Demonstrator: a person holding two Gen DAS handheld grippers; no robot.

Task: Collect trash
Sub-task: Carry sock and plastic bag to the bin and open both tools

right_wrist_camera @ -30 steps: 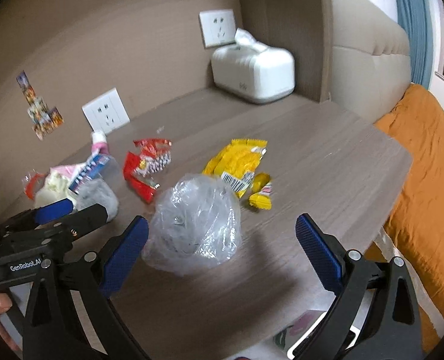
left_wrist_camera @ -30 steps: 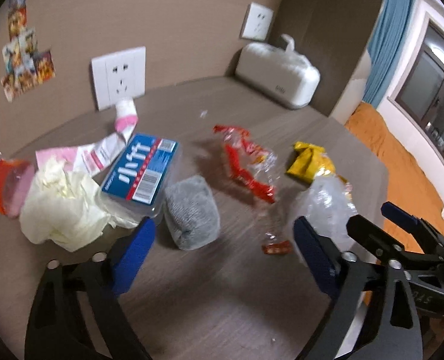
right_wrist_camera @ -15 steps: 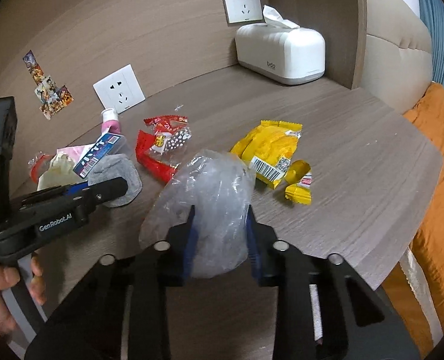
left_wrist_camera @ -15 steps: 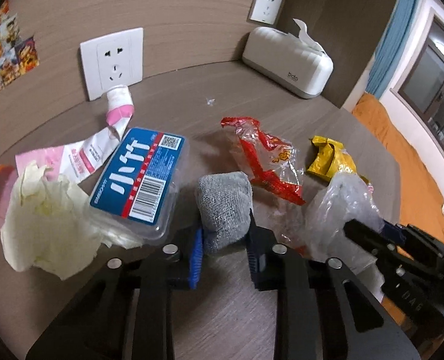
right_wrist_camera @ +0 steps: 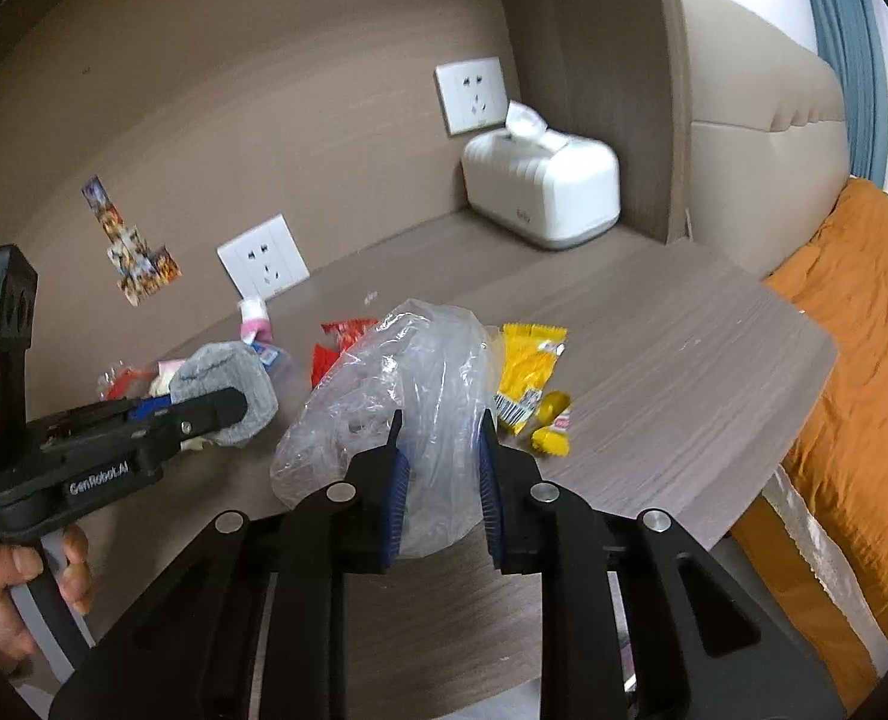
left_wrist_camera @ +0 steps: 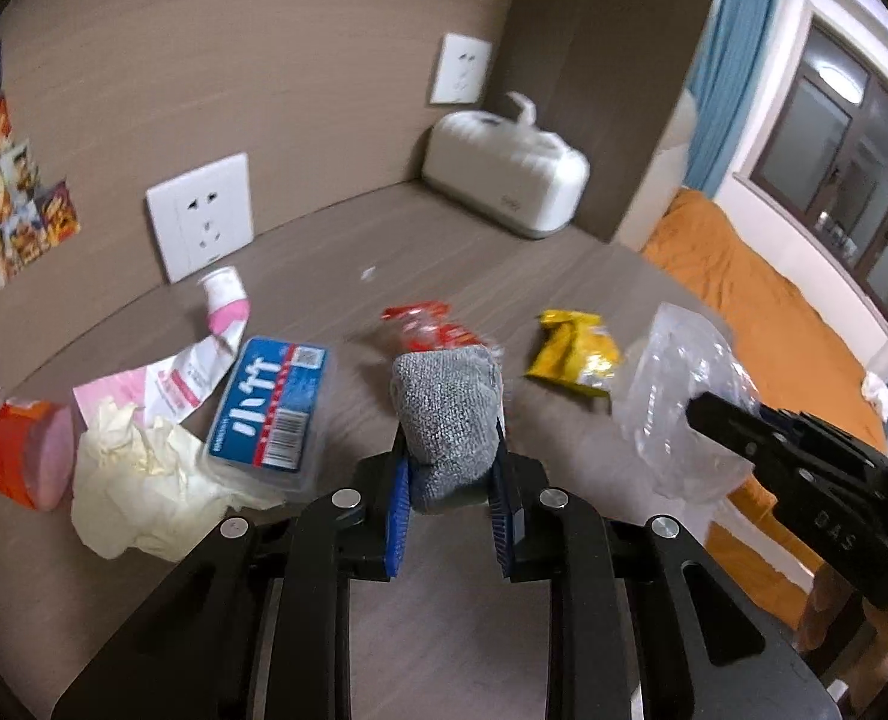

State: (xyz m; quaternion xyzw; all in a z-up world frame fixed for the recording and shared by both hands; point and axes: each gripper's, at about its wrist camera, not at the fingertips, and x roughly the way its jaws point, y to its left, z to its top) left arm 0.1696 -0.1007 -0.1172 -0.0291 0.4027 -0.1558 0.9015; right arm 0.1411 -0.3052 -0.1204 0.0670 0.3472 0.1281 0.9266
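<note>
Both grippers' fingers have just closed — left gripper clamped on the grey knitted sock, right gripper on the crumpled clear plastic bag — apparently to carry them off the wood-grain tabletop.

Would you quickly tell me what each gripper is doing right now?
Left gripper: jaws just closed, shut on the grey sock.
Right gripper: jaws just closed, shut on the clear plastic bag.

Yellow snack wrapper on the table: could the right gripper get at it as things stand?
Probably not yet. The right gripper, whose jaws have just been closing, is shut on the clear plastic bag, so it has no free jaws. The yellow snack wrapper itself lies uncovered on the table, just beyond the bag.
</note>
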